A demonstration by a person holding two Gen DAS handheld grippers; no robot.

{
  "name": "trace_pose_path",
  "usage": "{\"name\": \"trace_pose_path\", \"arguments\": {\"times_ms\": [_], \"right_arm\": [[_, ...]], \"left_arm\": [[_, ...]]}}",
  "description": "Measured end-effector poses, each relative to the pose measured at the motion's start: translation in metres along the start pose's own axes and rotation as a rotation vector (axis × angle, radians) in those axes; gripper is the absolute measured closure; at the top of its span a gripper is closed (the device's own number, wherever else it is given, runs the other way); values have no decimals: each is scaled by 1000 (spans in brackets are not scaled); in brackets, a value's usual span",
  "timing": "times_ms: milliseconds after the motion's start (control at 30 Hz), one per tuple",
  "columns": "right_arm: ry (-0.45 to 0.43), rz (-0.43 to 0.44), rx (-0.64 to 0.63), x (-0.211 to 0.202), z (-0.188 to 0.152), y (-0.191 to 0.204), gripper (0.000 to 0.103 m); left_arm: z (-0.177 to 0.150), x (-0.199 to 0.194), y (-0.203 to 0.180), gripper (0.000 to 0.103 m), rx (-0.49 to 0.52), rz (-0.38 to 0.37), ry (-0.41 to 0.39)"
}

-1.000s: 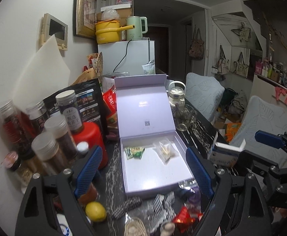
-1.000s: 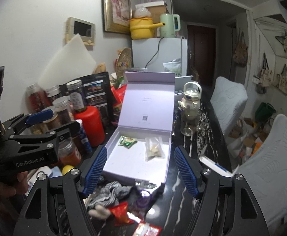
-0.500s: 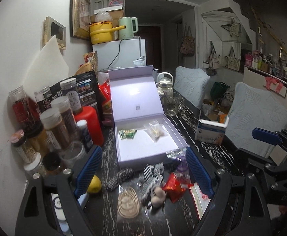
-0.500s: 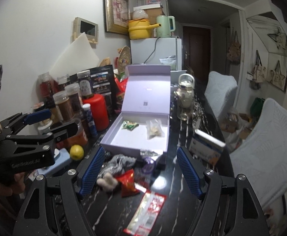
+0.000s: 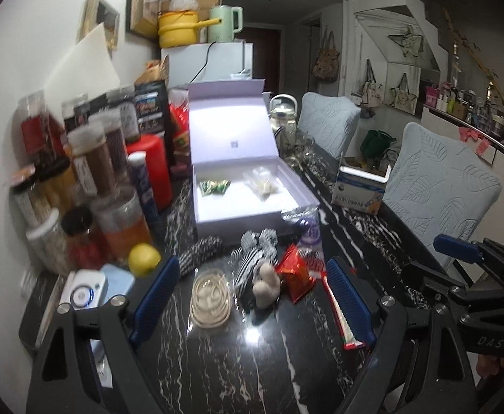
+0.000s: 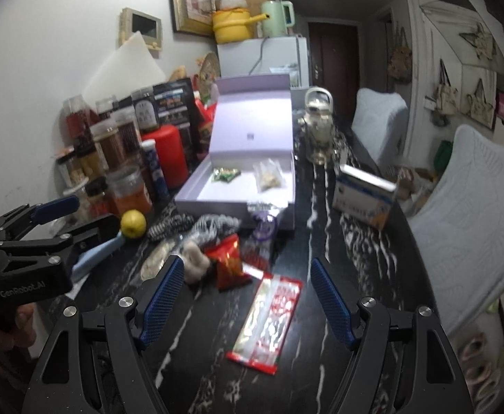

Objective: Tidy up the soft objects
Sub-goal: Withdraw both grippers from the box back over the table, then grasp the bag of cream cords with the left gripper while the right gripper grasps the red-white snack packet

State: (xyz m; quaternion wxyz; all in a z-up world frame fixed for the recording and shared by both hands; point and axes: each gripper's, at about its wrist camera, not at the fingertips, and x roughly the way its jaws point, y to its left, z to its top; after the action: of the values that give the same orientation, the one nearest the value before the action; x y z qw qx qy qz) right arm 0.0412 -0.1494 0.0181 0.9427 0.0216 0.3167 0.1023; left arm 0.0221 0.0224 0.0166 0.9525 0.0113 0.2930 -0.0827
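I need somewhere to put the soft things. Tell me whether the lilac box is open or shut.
Open. The box has its lid standing up at the back, and two small packets lie inside.

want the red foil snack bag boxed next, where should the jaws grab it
Grip the red foil snack bag by its crimped near edge, coming from the open table side nearest the right gripper. The zebra plush crowds its left and the box its rear.

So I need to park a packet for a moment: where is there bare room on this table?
Bare black marble tabletop lies between the long red-and-clear packet and the blue-white carton. The open lilac box has bare floor near its front. The jars on the left are crowded.
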Motion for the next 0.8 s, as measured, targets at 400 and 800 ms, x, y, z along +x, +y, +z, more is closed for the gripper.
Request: {"name": "trace_pose_path", "arguments": {"times_ms": [400,800], "right_arm": [[132,-38,33,51,-44,-2,27],[251,-116,48,107,-68,-12,22]], "left_arm": [[-41,34,23,15,-63,24,84],[-64,89,44,15,-85,10,165]]}}
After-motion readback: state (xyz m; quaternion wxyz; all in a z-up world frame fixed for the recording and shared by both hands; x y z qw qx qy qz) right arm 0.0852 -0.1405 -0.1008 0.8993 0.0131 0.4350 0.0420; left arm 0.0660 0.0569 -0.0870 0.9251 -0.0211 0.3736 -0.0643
